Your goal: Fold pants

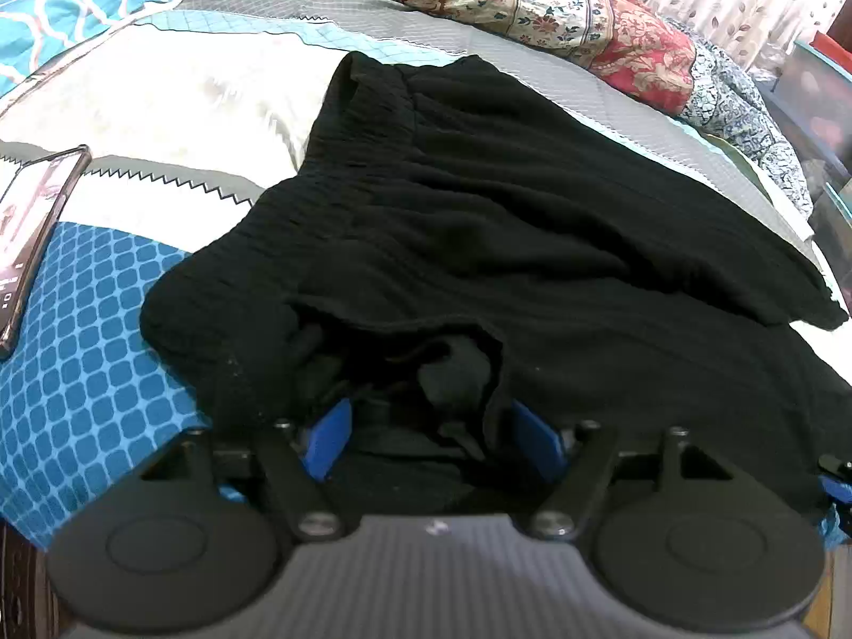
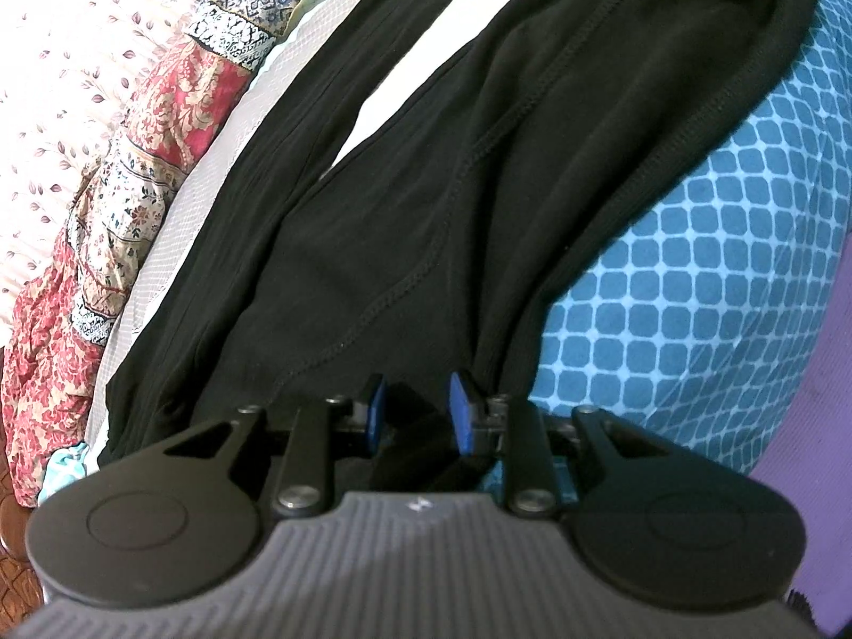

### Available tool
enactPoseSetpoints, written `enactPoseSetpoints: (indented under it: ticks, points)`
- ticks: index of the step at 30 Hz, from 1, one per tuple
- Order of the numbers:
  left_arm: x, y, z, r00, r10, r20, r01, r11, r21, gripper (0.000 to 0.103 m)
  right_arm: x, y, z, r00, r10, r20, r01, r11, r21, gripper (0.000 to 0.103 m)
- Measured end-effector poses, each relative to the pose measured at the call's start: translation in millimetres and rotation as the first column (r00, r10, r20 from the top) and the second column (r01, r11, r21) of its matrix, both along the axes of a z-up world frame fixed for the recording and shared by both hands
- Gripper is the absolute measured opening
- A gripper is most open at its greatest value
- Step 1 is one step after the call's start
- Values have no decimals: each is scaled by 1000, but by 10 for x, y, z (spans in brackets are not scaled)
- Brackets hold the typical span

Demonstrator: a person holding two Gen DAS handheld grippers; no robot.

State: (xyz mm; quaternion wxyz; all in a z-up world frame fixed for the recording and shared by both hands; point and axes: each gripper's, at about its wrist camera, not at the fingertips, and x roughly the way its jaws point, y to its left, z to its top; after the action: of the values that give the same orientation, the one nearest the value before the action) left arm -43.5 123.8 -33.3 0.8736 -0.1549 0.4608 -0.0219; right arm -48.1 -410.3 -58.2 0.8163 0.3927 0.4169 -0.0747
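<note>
Black pants lying rumpled on the bed, waistband end at the left gripper, legs stretching from the right gripper. Both sets of fingers apart, cloth between them, nothing clamped. Risk: pinching only the top layer, dragging the heap crooked, nudging the phone.
</note>
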Motion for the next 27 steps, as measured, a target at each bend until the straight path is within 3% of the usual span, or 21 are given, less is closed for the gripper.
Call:
enactPoseSetpoints:
  ticks: [27]
  points:
    - [-13,-3,-3,1000,-1,3,1,1000,-1,70,3,10,-4,1000,-1,-3,1,1000,-3,29]
